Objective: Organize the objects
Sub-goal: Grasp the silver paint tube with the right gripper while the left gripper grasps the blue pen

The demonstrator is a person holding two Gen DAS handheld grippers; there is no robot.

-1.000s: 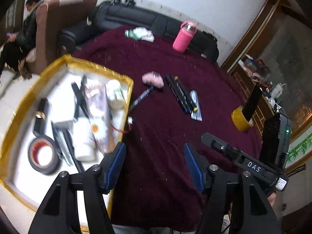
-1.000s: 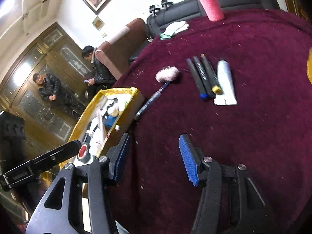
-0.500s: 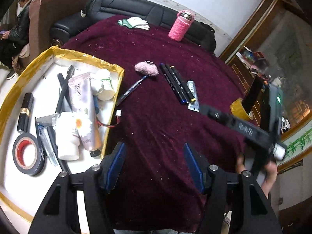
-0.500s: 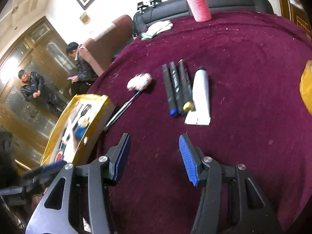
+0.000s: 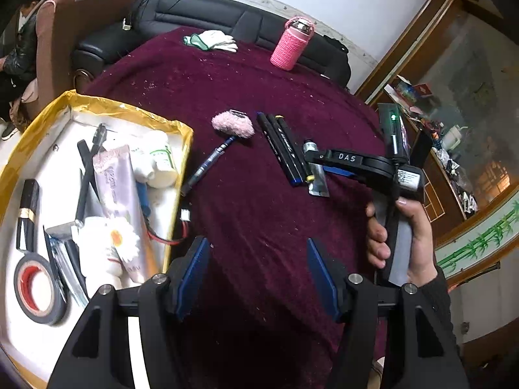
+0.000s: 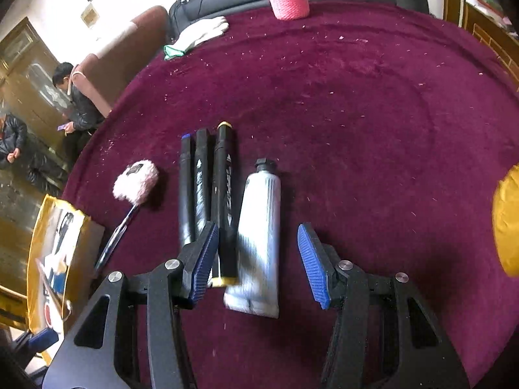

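Over the tube [image 6: 259,236] | right gripper [image 6: 256,259] closing, pads apart | marker ends hidden | left gripper [image 5: 256,275] wide, empty

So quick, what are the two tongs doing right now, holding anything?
Left tongs: open, empty, above the bare cloth.
Right tongs: closing around the silver tube and one black marker, not gripping yet.

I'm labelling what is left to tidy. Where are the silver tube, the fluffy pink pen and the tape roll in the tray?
silver tube [image 6: 259,227]: right wrist view, mid-body.
pink pen [image 5: 233,124]: left wrist view, fluffy top.
tape roll [image 5: 19,287]: left wrist view, black outer band.
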